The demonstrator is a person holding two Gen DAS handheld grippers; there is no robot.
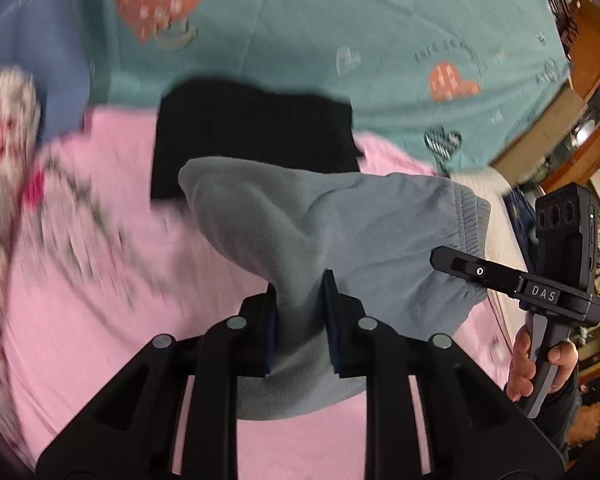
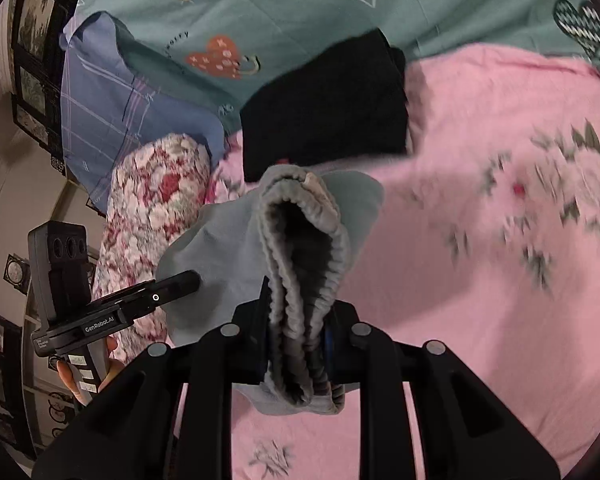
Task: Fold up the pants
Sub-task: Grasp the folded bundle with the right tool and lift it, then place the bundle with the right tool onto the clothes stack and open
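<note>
Grey fleece pants [image 1: 324, 224] hang bunched in the air above a pink floral bedspread [image 1: 100, 340]. My left gripper [image 1: 300, 320] is shut on a fold of the grey cloth. My right gripper [image 2: 300, 340] is shut on the elastic waistband [image 2: 304, 240] of the same pants [image 2: 228, 248], which is doubled over between its fingers. Each gripper shows in the other's view: the right one at the right edge [image 1: 496, 276], the left one at the left [image 2: 140, 304].
A folded black garment [image 1: 252, 136] lies on the bedspread just beyond the pants, also in the right wrist view [image 2: 324, 108]. A teal heart-print quilt [image 1: 340, 32], a blue pillow [image 2: 112, 108] and a red floral roll [image 2: 148, 216] lie around it. Wooden furniture [image 1: 572, 92] stands at the right.
</note>
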